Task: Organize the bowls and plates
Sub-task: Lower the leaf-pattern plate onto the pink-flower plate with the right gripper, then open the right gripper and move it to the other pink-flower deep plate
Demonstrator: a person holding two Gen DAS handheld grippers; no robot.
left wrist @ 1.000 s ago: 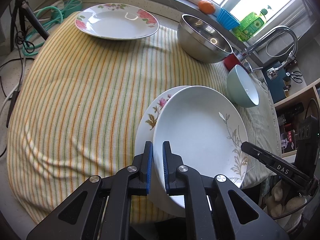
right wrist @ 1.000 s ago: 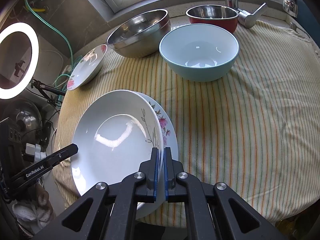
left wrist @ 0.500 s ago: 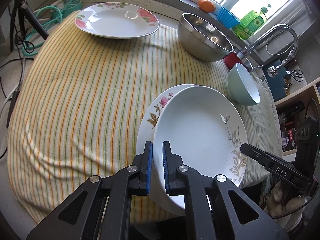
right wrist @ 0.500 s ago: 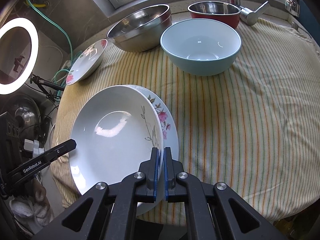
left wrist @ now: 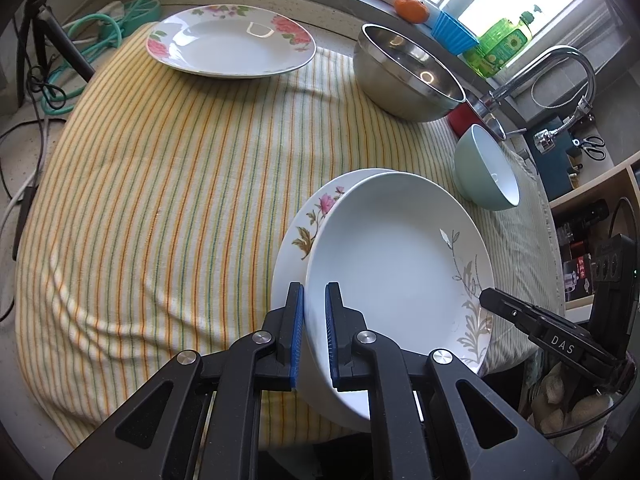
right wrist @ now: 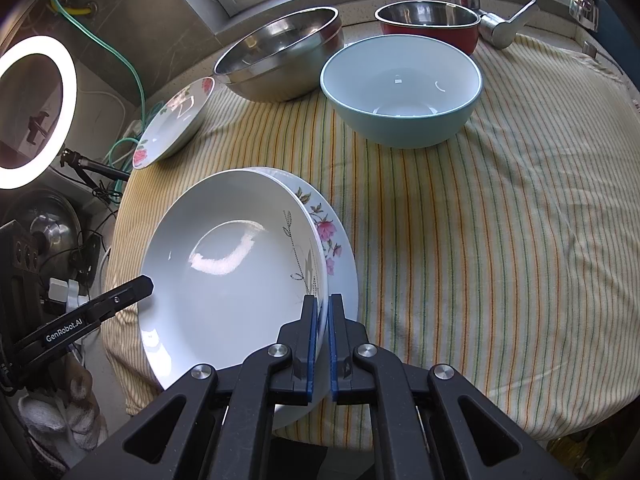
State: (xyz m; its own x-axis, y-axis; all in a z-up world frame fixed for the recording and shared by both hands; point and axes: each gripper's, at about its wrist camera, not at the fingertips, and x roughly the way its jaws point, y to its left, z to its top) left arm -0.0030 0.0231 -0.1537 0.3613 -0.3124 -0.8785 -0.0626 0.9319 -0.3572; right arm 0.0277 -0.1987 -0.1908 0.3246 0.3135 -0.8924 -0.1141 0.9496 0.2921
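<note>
Left wrist view: the left gripper (left wrist: 314, 332) pinches the near rim of the white deep plate with a silver leaf pattern (left wrist: 394, 258), which sits on the white pink-flower plate (left wrist: 310, 226) at 6 o'clock on the yellow striped cloth (left wrist: 168, 184), with a rose-rimmed white plate (left wrist: 230, 42) at 11 o'clock. Right wrist view: the right gripper (right wrist: 322, 344) clamps the opposite rim of the same plate (right wrist: 228, 264), the pale blue bowl (right wrist: 402, 90) at 1 o'clock and the large steel bowl (right wrist: 280, 54) at 12 o'clock.
</note>
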